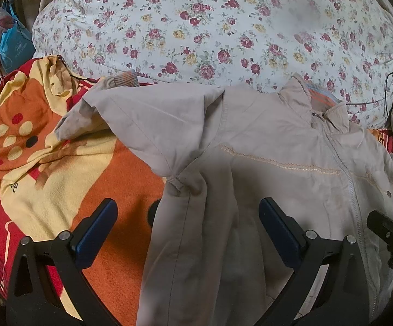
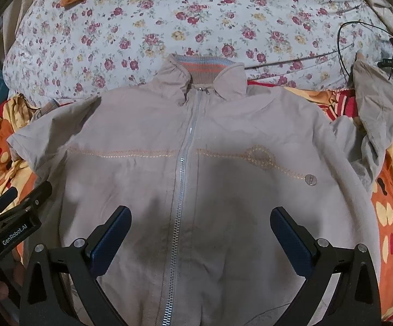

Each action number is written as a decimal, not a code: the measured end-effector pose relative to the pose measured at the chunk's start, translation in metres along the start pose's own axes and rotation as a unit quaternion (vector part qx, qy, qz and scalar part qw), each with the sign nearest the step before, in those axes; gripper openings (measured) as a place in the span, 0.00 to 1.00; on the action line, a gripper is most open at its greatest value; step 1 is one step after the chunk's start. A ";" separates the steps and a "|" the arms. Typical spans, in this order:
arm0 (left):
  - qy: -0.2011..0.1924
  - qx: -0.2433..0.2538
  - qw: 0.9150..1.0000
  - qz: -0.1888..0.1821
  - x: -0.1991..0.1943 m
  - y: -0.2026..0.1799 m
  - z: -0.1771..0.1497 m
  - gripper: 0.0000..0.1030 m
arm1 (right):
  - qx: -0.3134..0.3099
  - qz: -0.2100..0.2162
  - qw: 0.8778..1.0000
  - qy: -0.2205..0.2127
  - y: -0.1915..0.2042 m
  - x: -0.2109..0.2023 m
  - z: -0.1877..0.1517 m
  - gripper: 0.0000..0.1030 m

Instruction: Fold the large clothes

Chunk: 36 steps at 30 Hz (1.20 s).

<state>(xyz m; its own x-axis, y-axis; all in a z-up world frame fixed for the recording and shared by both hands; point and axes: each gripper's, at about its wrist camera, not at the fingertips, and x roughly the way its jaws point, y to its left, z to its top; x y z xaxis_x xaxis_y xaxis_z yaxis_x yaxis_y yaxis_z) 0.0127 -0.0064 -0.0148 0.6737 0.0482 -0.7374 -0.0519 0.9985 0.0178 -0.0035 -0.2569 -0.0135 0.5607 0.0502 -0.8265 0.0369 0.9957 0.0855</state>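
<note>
Lying flat: beige jacket [image 2: 223,163], zipped, on orange blanket [image 1: 60,163].
Left gripper [image 1: 188,217]: spread wide, grasping nothing.
Right gripper [image 2: 199,225]: spread wide, grasping nothing.
Blue bag [image 1: 14,46]: contents unclear.

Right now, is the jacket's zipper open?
No, the zipper is closed up to the collar, its pull sitting at the top of the jacket.

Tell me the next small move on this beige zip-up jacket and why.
Probably bring the left gripper forward to the bent beige sleeve and close on it, to fold it across the chest. The beige zip-up jacket lies front-up and zipped on the orange patterned blanket, both grippers are open and empty, and the right gripper hangs over the zipper.
</note>
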 end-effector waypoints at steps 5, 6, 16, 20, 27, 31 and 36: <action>0.000 0.000 1.000 0.000 0.000 0.000 0.000 1.00 | -0.001 0.000 1.000 0.005 0.001 0.003 -0.002 0.99; 0.000 0.001 1.000 0.000 0.000 0.000 0.000 1.00 | -0.001 0.000 1.000 0.005 0.001 0.003 -0.002 0.99; -0.005 0.008 1.000 0.005 0.000 0.000 0.000 1.00 | 0.000 0.001 1.000 0.004 0.002 0.004 -0.002 0.99; -0.006 0.008 1.000 0.005 -0.001 0.001 0.000 1.00 | 0.002 0.002 1.000 0.006 0.002 0.004 -0.002 0.99; -0.012 0.016 1.000 0.017 -0.002 0.002 0.002 1.00 | -0.003 0.001 1.000 0.004 0.004 0.005 -0.001 0.99; -0.011 0.013 1.000 0.016 -0.002 0.002 0.002 1.00 | -0.006 0.002 1.000 0.004 0.007 0.007 -0.001 0.99; -0.008 0.007 1.000 0.013 -0.001 0.003 0.002 1.00 | -0.011 0.006 1.000 0.005 0.009 0.009 0.000 0.99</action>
<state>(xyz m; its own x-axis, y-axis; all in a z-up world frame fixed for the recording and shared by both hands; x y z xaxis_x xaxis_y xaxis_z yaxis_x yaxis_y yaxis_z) 0.0140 -0.0029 -0.0127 0.6837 0.0753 -0.7258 -0.0595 0.9971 0.0474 0.0021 -0.2478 -0.0204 0.5528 0.0624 -0.8309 0.0125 0.9965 0.0832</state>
